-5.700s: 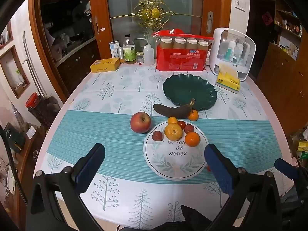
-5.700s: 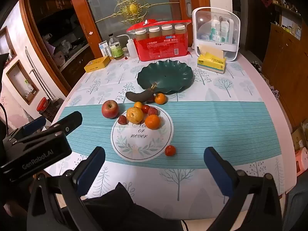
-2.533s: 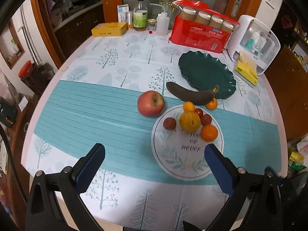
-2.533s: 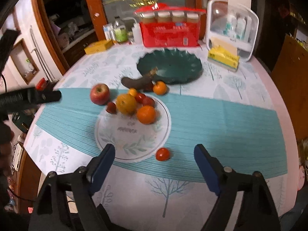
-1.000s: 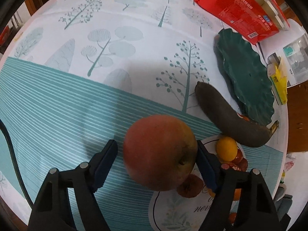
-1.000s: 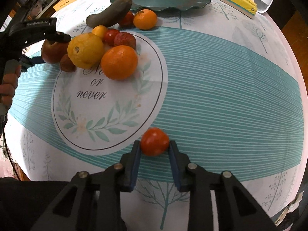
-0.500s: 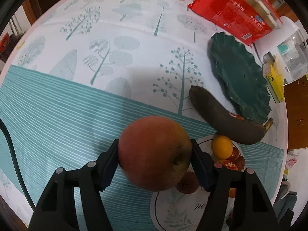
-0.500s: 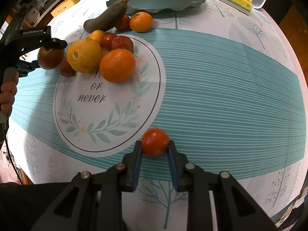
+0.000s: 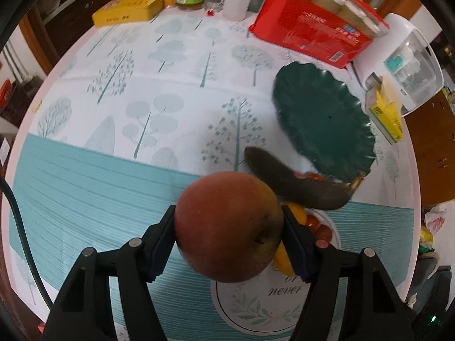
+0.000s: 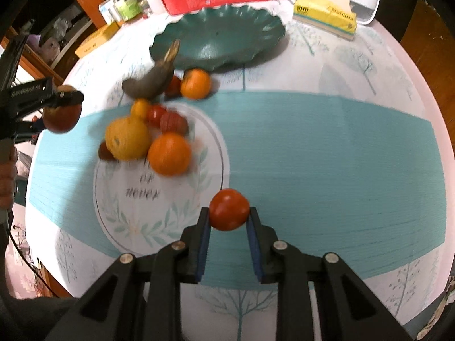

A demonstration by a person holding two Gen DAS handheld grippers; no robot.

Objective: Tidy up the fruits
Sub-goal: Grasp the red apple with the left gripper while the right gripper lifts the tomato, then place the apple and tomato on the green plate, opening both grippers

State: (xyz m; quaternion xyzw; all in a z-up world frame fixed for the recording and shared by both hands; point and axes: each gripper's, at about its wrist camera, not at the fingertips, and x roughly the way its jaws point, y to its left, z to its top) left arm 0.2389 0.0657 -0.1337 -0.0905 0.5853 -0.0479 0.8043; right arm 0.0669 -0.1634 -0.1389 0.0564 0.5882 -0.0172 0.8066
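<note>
Spreading out ahead of both grippers is the table [image 9: 170,56], with the dark green plate [image 10: 221,37] lying far ahead of the right gripper and ahead and to the right of the left one. Nearer, the round white mat [image 10: 159,199] sits just ahead and left of the right gripper, bearing a yellow citrus [image 10: 127,137], an orange [image 10: 169,153] and smaller red fruits. A dark banana [image 9: 295,184] lies between the mat and the plate, its stem tip reaching the plate's rim.

The left gripper [image 9: 229,234] is closed around the apple [image 9: 229,226] — both pads press its sides, and in the right wrist view it hangs clear above the cloth. The right gripper [image 10: 229,220] is narrowed onto the tomato [image 10: 229,209] — the smallest thing held — pinched between its blue pads over the teal stripe.
</note>
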